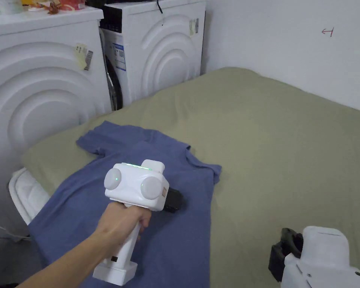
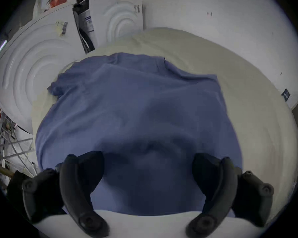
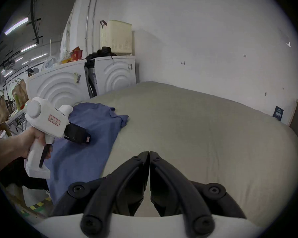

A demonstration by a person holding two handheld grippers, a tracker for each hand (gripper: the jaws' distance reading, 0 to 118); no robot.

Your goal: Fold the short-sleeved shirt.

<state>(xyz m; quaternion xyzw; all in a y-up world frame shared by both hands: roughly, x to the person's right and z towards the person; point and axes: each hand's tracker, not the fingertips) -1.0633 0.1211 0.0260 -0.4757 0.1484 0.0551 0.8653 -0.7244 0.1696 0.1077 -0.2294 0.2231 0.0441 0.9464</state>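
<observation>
- Shirt [image 1: 153,210] lies flat at lower left: judged light, limp, best pinched at hem or sleeve edge.
- Left gripper [image 2: 148,178]: jaws held apart above fabric.
- Right gripper [image 3: 149,157]: jaws closed together, empty.

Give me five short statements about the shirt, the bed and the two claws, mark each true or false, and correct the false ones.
1. The blue short-sleeved shirt lies spread on the olive-green bed cover. True.
2. The left claw is shut on the shirt. False: its jaws stand wide apart over the cloth.
3. The right claw has its jaws closed together with nothing between them. True.
4. The right claw is over the shirt. False: it is over bare bed cover, beside the shirt.
5. A red wooden wardrobe stands behind the bed. False: two white washing machines stand there.
</observation>
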